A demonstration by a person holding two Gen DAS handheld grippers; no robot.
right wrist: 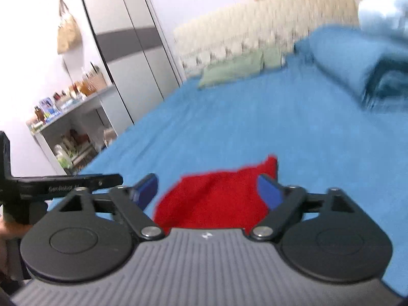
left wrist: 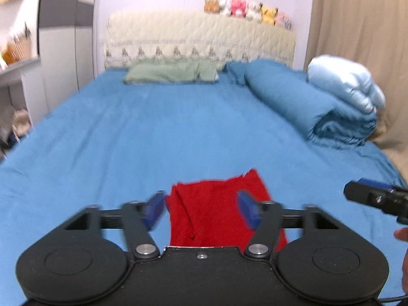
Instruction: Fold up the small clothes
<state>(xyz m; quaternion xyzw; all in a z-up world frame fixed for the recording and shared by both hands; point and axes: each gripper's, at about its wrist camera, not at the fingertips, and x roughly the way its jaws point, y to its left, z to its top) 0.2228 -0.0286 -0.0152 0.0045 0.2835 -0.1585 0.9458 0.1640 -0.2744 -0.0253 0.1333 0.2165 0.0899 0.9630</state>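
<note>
A small red cloth [left wrist: 219, 211] lies folded on the blue bedsheet [left wrist: 153, 132] near the front edge. My left gripper [left wrist: 201, 210] hovers over it, open and empty, its blue pads on either side of the cloth. In the right wrist view the same red cloth [right wrist: 216, 199] lies below my right gripper [right wrist: 207, 191], which is also open and empty. The right gripper shows at the right edge of the left wrist view [left wrist: 374, 196]. The left gripper shows at the left edge of the right wrist view [right wrist: 63, 183].
A rolled blue duvet [left wrist: 306, 102] with a pale blue quilt [left wrist: 346, 81] lies at the right. A green pillow [left wrist: 173, 72] rests by the headboard [left wrist: 199, 38], which carries plush toys [left wrist: 244, 9]. A shelf unit [right wrist: 66, 125] and wardrobe [right wrist: 132, 51] stand left of the bed.
</note>
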